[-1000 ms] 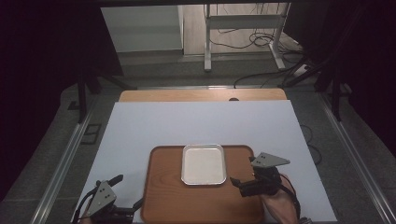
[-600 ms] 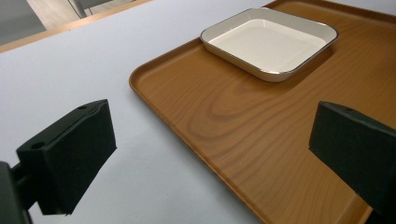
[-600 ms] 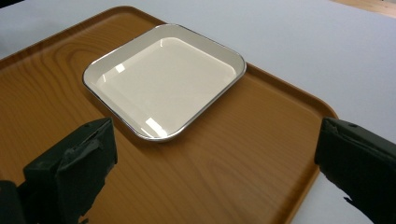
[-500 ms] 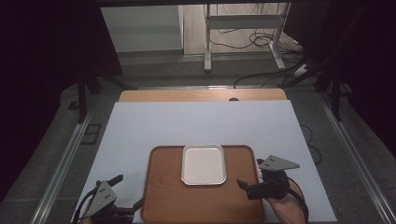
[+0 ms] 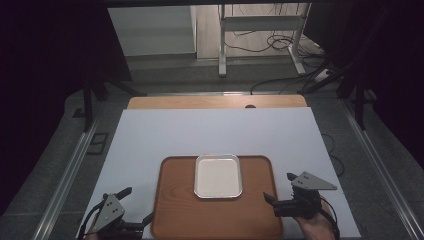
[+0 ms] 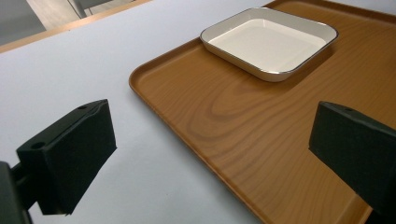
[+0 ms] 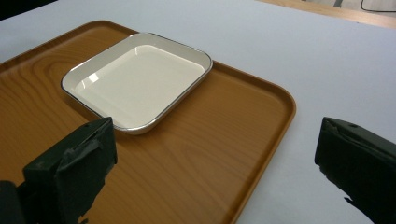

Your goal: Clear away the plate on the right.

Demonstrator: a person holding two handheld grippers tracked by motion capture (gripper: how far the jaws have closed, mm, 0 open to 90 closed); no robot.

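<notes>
Both grippers are spread wide with nothing between the blocky matte-black pads. The right gripper [image 5: 281, 187] straddles the right edge of the wooden tray [image 5: 250, 220], one pad over the wood, the other over the white tabletop [image 5: 210, 135]. The left gripper [image 5: 136, 205] does the same at the tray's left edge. The glossy white square dish [image 5: 218, 176], rounded corners and thin metallic rim, sits on the tray's far half, ahead of both grippers, untouched.

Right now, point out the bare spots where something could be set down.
Free: the white table beyond the tray, and the tray's near half in front of the dish. Tight: the tray's near corners, beside the left gripper and right gripper.
</notes>
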